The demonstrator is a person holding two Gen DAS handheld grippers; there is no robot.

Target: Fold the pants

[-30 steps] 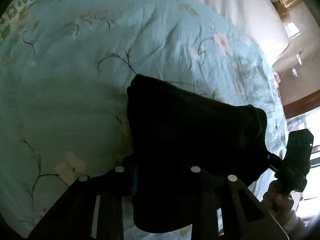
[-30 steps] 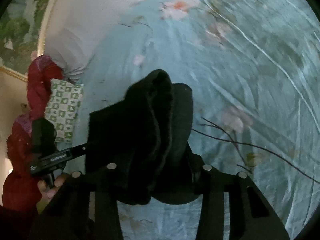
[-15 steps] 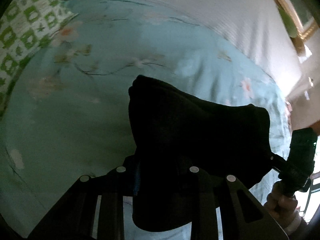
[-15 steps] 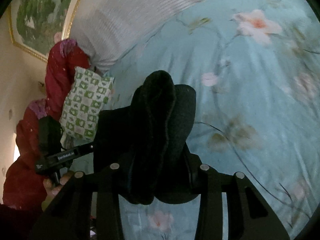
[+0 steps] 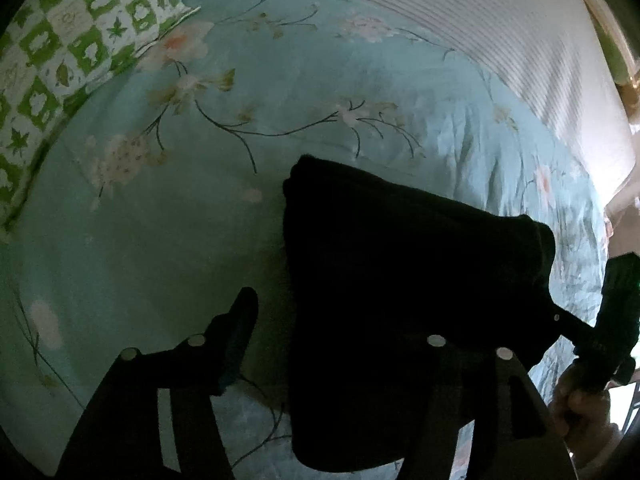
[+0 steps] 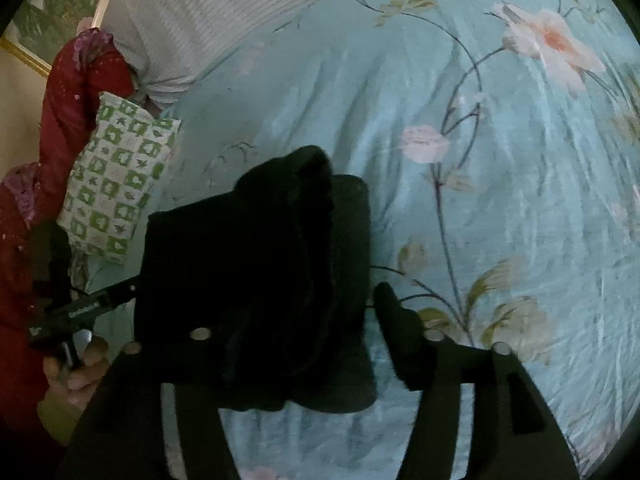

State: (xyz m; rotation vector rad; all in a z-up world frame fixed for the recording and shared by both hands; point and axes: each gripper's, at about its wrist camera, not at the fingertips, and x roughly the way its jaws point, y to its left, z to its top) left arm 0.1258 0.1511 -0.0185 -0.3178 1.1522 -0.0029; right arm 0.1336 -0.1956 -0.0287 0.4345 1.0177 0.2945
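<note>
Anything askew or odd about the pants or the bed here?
Nothing stands out. The dark pants sit as a compact folded bundle on the floral bedspread, between both grippers, whose jaws are opening off the cloth. The green checked pillow lies by the bed's edge, undisturbed.

Left gripper (image 5: 344, 320), right gripper (image 6: 280, 312): jaws opening, both angled downward.

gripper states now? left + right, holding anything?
Left gripper: fingers opening, off the folded black pants, which sit between them.
Right gripper: fingers opening, pants between them, not pinched.
</note>
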